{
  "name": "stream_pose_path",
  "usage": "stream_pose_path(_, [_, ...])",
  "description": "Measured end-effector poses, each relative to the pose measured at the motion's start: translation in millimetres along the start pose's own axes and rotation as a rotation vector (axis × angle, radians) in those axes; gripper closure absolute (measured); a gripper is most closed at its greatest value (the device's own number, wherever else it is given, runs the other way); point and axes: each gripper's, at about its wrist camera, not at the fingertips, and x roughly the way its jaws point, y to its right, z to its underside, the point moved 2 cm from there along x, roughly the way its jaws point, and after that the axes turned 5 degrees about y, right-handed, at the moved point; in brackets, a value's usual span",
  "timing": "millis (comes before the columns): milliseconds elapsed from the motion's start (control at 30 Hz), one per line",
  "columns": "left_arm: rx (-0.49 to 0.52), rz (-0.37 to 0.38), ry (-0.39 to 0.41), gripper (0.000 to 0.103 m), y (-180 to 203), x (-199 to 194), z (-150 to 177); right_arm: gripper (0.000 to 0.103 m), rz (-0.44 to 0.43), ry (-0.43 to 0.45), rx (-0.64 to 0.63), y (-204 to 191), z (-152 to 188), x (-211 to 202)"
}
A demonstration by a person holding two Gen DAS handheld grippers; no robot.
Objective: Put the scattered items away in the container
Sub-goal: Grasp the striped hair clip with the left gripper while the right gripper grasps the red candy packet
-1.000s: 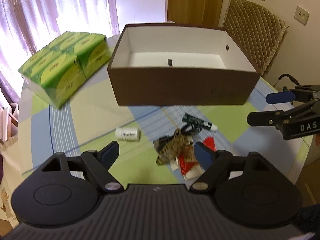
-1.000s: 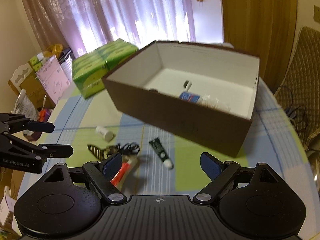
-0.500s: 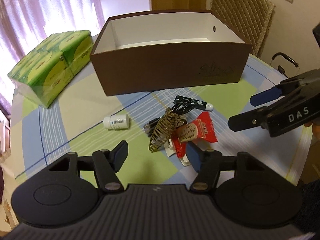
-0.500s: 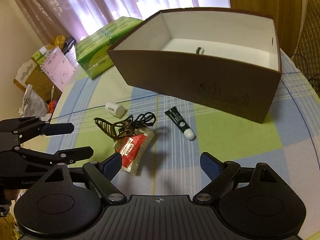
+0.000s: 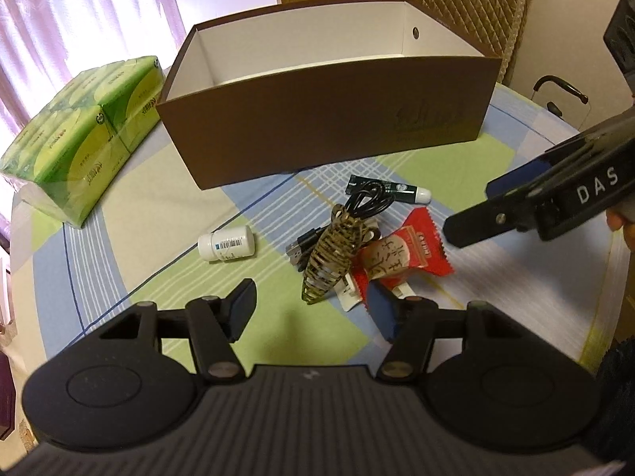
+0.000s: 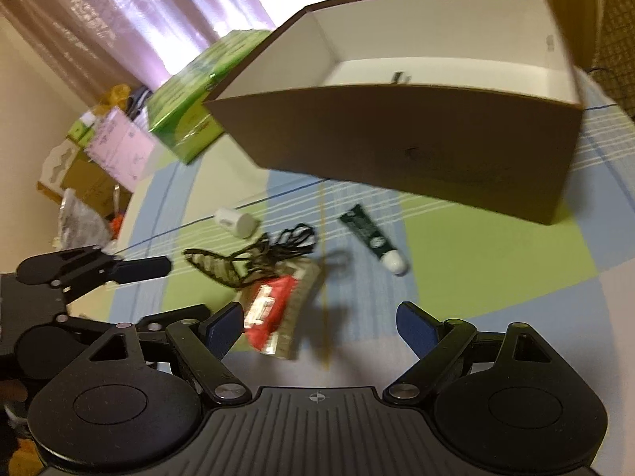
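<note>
Left gripper (image 5: pixel 313 309) is partly open, nothing held; its fingers (image 5: pixel 242 305) have just been closing, and the tip of the woven hair clip (image 5: pixel 331 256) lies just ahead of the gap between them. Right gripper (image 6: pixel 321 325) is wide open and empty above the worktop (image 5: pixel 456 166), with the red snack packet (image 6: pixel 274 305) by its left finger. Scattered items lie in front of the brown box (image 5: pixel 317 135): white bottle (image 5: pixel 227 242), black cable (image 5: pixel 367 198), dark green tube (image 5: pixel 391 190), clip and packet in one overlapping cluster. A small dark object (image 6: pixel 400 77) lies inside the box. A green tissue pack (image 5: pixel 83 139) sits to its left.
</note>
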Motion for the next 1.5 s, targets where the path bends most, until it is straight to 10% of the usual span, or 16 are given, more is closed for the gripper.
stream_pose_path(100, [-0.01, 0.0, -0.011, 0.045, -4, 1, 2, 0.039, -0.033, -0.017, -0.011, -7, 1, 9])
stream_pose_path(267, [-0.031, -0.007, -0.026, 0.045, -10, 0, 8, 0.04, -0.06, -0.05, 0.006, -11, 3, 24])
stream_pose_path(400, [-0.047, -0.013, -0.03, 0.045, -14, 0, 10, 0.073, -0.086, -0.06, 0.012, -13, 3, 31])
stream_pose_path(1033, [0.056, 0.028, 0.048, 0.048, 5, 13, -8, 0.075, -0.056, 0.05, 0.066, 1, -1, -15])
stream_pose_path(1500, [0.131, 0.051, 0.081, 0.078, 13, 38, -6, 0.075, 0.011, 0.065, 0.114, 21, 4, -26])
